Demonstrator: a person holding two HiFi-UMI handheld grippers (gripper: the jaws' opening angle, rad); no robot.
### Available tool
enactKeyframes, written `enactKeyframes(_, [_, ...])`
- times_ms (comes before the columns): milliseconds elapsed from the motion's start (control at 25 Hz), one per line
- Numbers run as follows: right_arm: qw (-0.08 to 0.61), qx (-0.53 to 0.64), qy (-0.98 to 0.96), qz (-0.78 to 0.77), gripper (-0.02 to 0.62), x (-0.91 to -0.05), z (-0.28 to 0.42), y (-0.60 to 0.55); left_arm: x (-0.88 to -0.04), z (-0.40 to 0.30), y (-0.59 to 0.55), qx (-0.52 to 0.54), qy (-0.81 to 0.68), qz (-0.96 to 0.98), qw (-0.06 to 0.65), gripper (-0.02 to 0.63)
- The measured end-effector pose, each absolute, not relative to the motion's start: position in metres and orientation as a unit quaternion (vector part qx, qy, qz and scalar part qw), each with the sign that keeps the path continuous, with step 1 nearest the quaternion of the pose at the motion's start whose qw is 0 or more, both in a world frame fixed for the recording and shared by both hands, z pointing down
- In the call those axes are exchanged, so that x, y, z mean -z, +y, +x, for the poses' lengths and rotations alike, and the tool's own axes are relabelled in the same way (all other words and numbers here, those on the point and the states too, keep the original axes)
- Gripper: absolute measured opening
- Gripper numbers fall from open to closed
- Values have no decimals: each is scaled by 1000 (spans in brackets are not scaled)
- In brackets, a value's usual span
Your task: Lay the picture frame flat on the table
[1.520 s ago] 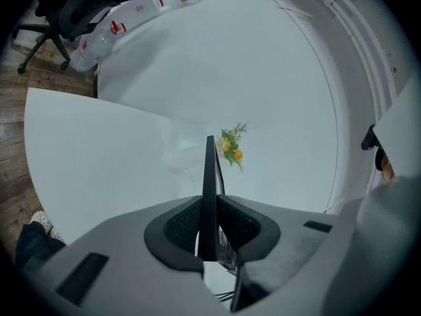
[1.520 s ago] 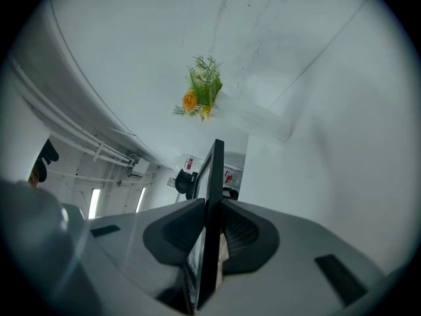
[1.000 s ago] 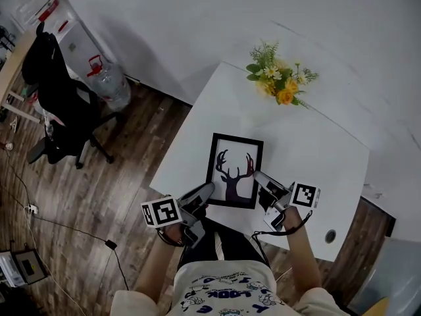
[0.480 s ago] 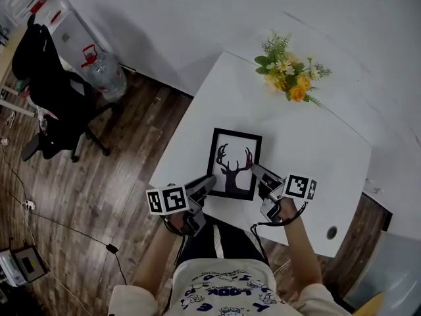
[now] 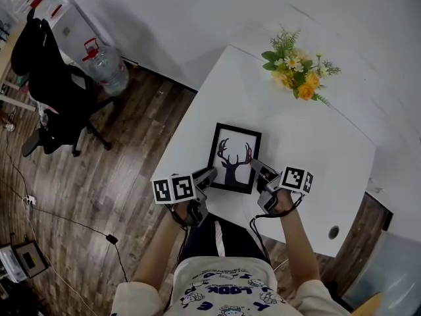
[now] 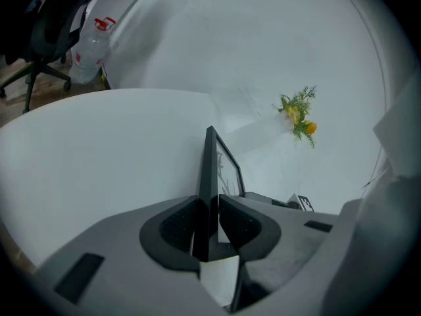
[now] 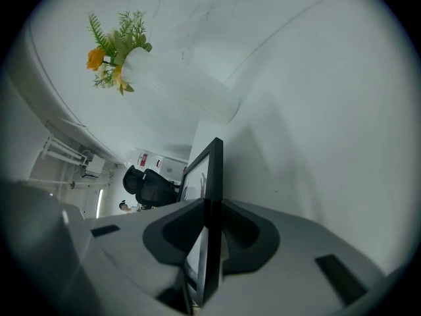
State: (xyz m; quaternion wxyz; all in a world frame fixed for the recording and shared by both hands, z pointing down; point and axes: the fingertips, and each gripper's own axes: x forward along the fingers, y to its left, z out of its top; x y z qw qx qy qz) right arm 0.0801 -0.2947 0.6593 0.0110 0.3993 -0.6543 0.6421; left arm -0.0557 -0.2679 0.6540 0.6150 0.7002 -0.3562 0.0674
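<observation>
Pinching is confirmed on both sides: the picture frame is clamped by its left edge in the left hand-held gripper and by its right edge in the right hand-held gripper, over the near part of the desk. Whether its back rests on the desk cannot be told. A slip is judged possible, since only thin edges are held; an uneven release could drop one side hard. Flowers at the far corner are well apart; nothing is found obstructing.

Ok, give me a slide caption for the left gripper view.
Left gripper clamped on the edge of the black picture frame, with the white table and yellow flowers beyond.
</observation>
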Motion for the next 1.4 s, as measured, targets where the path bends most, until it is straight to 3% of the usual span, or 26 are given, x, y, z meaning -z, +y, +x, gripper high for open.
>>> enactKeyframes(560, [18,-663,-627,409,87,-677,83,-293,-671,-57,-270,-97,-380,691,607,103])
enactKeyframes(1280, [94,-604,-631,478,95,-679,86,-297,-673,-63,-264,-187,-423,699,545,130])
enactKeyframes(1400, [100,-588,-642,482,140,-673,84,-297,-671,-64,-262,-181,-425,696,550,130])
